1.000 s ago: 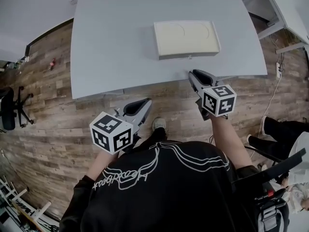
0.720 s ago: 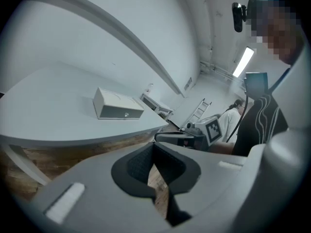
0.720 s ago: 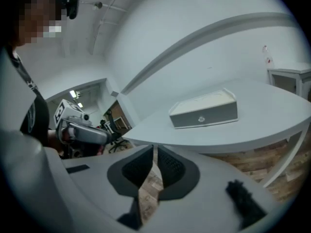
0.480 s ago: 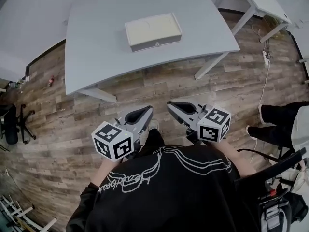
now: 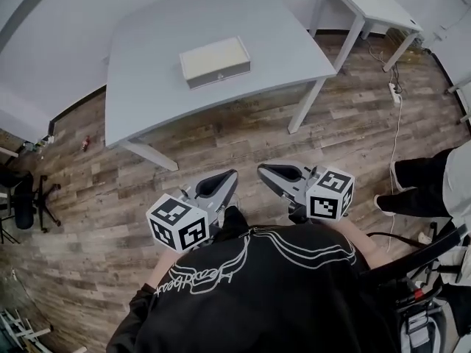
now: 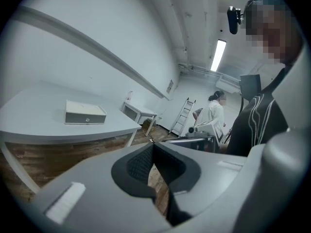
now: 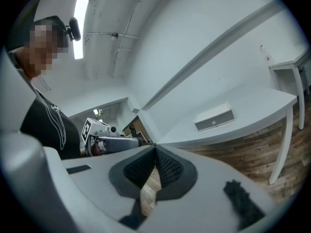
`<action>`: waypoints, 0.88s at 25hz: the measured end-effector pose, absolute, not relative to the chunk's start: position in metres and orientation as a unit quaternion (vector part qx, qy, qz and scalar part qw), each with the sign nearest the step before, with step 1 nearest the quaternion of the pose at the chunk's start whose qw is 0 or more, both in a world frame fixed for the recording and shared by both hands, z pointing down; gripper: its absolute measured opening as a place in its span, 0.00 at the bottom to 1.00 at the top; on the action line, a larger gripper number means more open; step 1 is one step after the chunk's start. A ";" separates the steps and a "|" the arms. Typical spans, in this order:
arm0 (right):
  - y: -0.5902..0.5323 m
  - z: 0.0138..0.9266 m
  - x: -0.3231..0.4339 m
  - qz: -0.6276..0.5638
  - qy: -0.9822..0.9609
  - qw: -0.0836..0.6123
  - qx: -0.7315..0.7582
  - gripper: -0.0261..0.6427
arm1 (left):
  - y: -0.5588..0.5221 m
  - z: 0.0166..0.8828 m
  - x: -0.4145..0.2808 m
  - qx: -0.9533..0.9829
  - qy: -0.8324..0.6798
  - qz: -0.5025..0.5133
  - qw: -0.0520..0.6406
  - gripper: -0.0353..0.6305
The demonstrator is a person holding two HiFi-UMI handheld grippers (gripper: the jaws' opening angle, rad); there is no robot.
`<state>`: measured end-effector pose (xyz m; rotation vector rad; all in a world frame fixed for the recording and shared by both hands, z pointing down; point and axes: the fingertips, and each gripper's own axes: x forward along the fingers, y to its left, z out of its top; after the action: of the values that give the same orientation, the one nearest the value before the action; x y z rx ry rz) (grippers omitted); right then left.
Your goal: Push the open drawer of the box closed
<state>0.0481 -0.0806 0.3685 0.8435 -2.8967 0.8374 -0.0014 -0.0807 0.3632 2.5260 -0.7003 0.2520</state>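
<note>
Left gripper [image 5: 227, 176] and right gripper [image 5: 266, 172] were each pinched shut, empty. The box [image 5: 215, 62] sat well ahead of their tips on the table [image 5: 147, 94], drawer apparently flush, so no further push seemed needed.

The box [image 5: 215, 61] lies on the table [image 5: 147, 87], seemingly centred.
</note>
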 end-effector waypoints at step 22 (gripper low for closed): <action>-0.053 0.346 0.059 0.203 -0.943 0.022 0.262 0.05 | -0.047 0.334 0.018 0.937 -0.265 0.080 0.213 0.06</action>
<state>0.0594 -0.0529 0.3459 0.8109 -2.9236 0.6280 0.0181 -0.0474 0.3335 2.6021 -0.7346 0.2235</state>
